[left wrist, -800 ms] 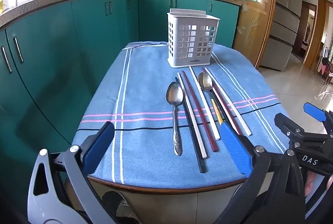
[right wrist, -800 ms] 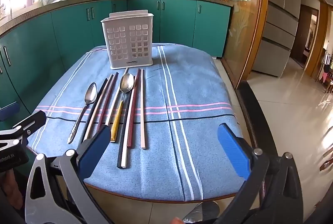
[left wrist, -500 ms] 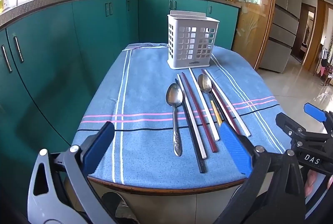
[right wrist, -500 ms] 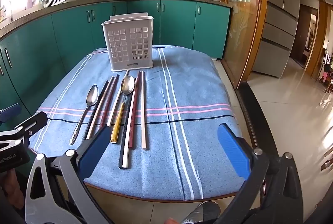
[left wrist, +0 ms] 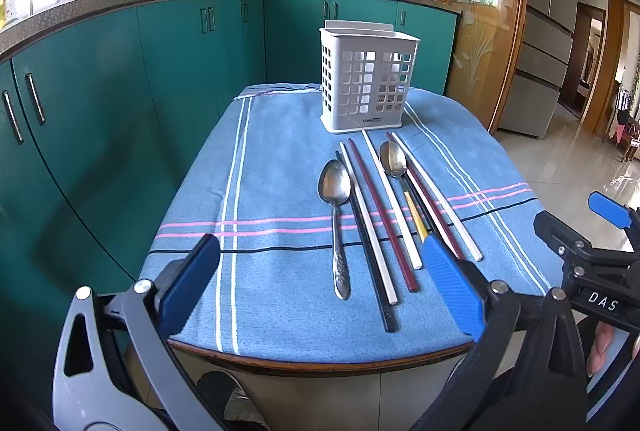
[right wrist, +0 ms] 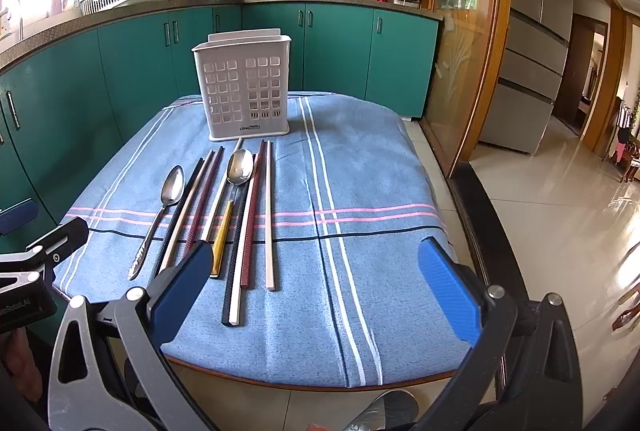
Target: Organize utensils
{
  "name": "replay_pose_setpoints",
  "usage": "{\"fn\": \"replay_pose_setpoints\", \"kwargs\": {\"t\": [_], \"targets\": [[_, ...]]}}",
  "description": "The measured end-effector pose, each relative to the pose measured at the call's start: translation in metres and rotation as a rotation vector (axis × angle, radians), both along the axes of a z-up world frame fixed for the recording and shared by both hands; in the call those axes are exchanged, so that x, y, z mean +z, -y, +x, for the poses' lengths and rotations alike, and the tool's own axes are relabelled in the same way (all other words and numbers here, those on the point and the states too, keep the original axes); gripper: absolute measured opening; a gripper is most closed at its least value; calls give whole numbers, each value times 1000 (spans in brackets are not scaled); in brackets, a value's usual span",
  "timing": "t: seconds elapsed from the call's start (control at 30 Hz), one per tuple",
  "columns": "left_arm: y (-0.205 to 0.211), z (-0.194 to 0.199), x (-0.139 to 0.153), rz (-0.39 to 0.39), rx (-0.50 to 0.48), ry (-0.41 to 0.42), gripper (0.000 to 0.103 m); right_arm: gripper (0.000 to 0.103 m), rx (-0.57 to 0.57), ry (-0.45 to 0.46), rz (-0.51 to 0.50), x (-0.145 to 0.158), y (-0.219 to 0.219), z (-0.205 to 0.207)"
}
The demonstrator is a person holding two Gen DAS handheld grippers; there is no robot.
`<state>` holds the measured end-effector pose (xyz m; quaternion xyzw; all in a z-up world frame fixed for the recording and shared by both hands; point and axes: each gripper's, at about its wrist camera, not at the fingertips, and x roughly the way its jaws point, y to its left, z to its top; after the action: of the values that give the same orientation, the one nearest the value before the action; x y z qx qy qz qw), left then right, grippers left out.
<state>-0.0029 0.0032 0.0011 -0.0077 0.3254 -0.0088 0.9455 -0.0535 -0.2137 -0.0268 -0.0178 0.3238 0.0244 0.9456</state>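
From the left wrist view, the left gripper (left wrist: 320,287) hangs over the near edge of the table (left wrist: 320,361) with its jaws spread wide and nothing between them. On the blue cloth (left wrist: 276,171), a spoon (left wrist: 336,215) and a second spoon (left wrist: 394,161) lie among several chopsticks (left wrist: 376,215), all just in front of the white holder (left wrist: 366,75), which stands upright. From the right wrist view, the right gripper (right wrist: 316,283) is equally wide and empty; the holder (right wrist: 244,87) looks empty, though its inside is hard to see.
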Motion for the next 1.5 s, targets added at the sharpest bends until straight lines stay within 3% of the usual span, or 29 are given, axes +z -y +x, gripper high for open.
{"fn": "replay_pose_setpoints", "kwargs": {"t": [1.5], "targets": [[2, 4, -9, 11, -6, -20, 100, 100, 3, -2, 1, -2, 3, 1]]}}
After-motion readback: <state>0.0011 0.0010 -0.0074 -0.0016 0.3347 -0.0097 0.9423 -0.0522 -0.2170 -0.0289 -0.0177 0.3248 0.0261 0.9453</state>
